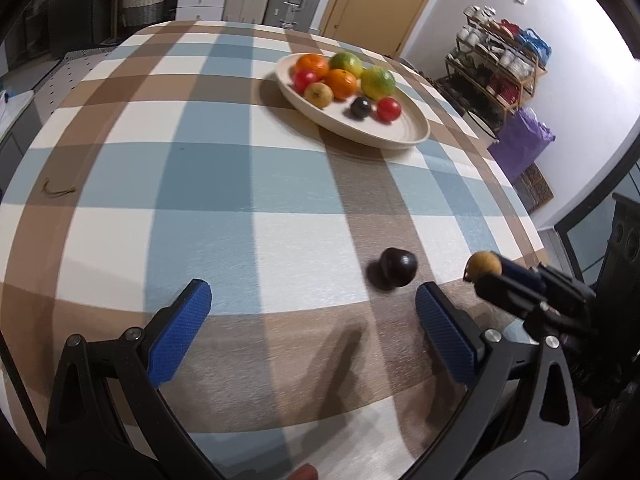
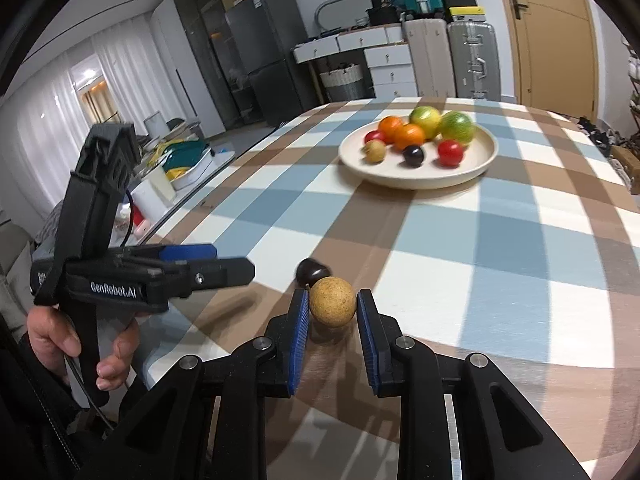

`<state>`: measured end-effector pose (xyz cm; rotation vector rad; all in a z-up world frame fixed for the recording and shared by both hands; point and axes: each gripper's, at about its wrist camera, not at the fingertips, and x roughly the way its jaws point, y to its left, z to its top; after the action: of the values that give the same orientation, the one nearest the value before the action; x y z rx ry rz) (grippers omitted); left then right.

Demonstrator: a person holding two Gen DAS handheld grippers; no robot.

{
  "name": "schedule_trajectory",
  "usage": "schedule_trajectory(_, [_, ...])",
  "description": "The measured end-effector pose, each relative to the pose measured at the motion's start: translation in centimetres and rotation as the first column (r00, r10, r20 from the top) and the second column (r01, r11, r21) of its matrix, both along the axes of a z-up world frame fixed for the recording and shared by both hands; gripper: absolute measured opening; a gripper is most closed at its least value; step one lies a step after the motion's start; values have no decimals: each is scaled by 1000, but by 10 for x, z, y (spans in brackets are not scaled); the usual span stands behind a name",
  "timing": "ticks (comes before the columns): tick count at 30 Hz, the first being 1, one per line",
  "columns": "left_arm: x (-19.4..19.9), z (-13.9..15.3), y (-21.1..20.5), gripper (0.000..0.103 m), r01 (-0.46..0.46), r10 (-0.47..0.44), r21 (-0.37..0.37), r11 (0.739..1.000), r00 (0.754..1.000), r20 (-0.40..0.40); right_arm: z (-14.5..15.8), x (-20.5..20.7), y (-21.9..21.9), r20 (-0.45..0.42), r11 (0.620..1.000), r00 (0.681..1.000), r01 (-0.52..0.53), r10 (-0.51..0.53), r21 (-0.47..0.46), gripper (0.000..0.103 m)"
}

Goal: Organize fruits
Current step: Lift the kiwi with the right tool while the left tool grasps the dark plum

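On the checked tablecloth [image 1: 240, 184], a plate [image 1: 400, 132] of fruit.

Left gripper [image 1: 312, 312] hovers with jaws spread wide; right gripper [image 2: 333, 312] clamps a brown fruit [image 2: 333, 301] between its pads.

Both wrist cameras are looking low across the checked table [image 1: 200, 168] from its near edge, sharing the far fruit plate [image 2: 484, 160] and each other's claw

tablecloth [image 1: 208, 184]: blue-brown-white check | plate [image 2: 480, 164]: cream | plum [image 1: 398, 266]: dark
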<state>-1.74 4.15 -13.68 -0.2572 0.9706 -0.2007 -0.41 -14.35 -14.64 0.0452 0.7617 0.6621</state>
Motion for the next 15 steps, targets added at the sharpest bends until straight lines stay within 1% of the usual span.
schedule_trajectory(4, [11,-2,-15,102,20,-20,18,1000,1000,-20,4,5,-15,3,999,999,33,-33,29,25])
schedule_trajectory(10, [25,-4,-36,102,47,-45,60,997,999,-28,7,9,-35,9,997,998,65,-66,47,25])
schedule_trajectory(15, [30,-6,-52,101,67,-64,115,991,997,-33,10,11,-46,15,995,996,81,-82,64,25])
